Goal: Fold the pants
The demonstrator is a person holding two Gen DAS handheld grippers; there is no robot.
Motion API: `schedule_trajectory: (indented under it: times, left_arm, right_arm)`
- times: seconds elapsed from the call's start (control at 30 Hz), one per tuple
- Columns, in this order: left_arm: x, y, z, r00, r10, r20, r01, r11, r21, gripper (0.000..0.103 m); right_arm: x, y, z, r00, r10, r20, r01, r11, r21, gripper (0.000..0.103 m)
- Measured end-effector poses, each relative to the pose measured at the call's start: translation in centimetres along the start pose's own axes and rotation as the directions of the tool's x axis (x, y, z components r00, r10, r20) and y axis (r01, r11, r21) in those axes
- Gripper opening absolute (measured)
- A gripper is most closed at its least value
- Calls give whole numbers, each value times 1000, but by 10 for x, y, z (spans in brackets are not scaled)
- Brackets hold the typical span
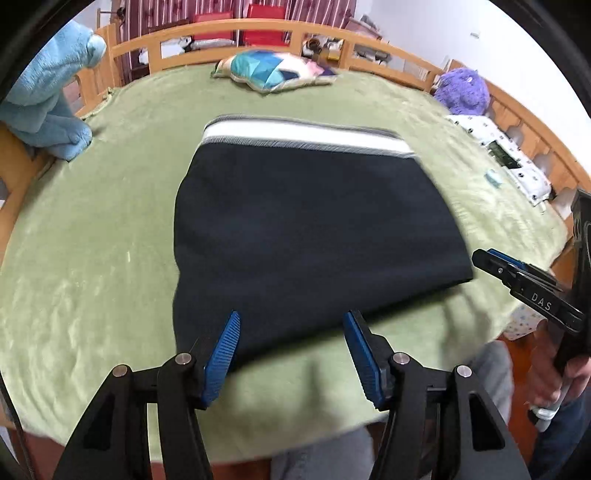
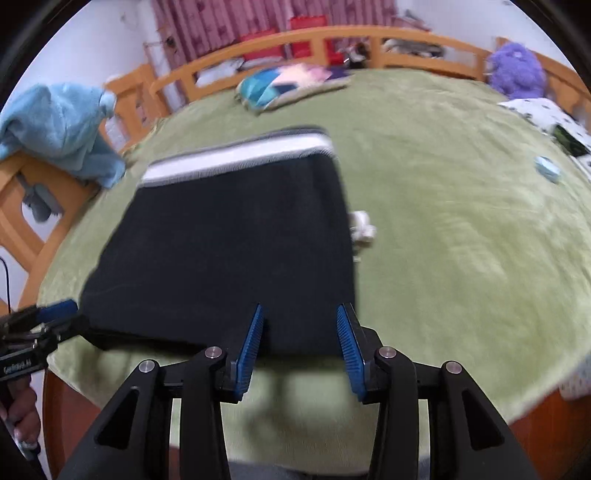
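Dark navy pants [image 1: 310,236] with a white and grey waistband at the far end lie folded flat on the green bedspread [image 1: 92,258]. They also show in the right wrist view [image 2: 229,251]. My left gripper [image 1: 291,325] is open and empty, just above the near edge of the pants. My right gripper [image 2: 300,317] is open and empty over the near right corner of the pants. The right gripper also shows at the right of the left wrist view [image 1: 480,258], beside the pants' right corner. The left gripper shows at the left of the right wrist view [image 2: 62,308].
A light blue blanket [image 1: 48,96] hangs on the wooden bed rail [image 1: 258,27] at the left. A patterned pillow [image 1: 273,72] lies at the far side, a purple plush [image 1: 463,90] and a white printed cloth [image 1: 506,155] at the right. A small white item [image 2: 362,227] lies beside the pants.
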State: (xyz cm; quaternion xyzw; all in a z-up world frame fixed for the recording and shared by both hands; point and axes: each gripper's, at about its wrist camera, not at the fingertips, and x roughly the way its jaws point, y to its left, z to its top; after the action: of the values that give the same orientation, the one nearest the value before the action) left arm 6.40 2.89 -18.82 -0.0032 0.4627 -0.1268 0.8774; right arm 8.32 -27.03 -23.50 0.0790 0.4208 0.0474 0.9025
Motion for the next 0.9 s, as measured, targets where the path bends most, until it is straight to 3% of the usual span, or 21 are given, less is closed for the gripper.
schedule_trajectory:
  times: [0.07,0.17,0.3,0.37,0.43,0.6,0.7,0.9]
  left_arm:
    - [-19,-11,1,999,7,33,-7,1000,2,60]
    - [-52,-26,3,996,8,92,-8,1000,0,68]
    - [-97,-46,1,977,60,203,-60,998,-9,81]
    - [-113,-54,0,971,63,232,-62,998,-11,88]
    - [-127,-60,0,966,53,254,-50,999,-17,90]
    - [-150,-70,-6,958,43,284,-38,999,-20,92]
    - [-157,-73,-11,959,32,281,-28,999,-20,92]
    - [-170,-73,-18,939,121,320,-115,993,-40,92]
  right_arm:
    - [-28,-1,-1,999,18,40,-19,1000,10,43]
    - [-68,5,7,996,8,91,-7,1000,-10,52]
    - [-123,18,16,982,-16,187,21,999,-28,64]
    - [-144,21,17,977,-27,212,32,999,-24,66]
    - [-157,24,19,974,-44,224,50,998,-23,67]
    - [-194,31,10,954,-97,284,105,994,-15,93]
    - [-212,36,3,940,-127,318,144,989,-33,99]
    - [-230,43,-6,936,-147,321,169,985,-41,102]
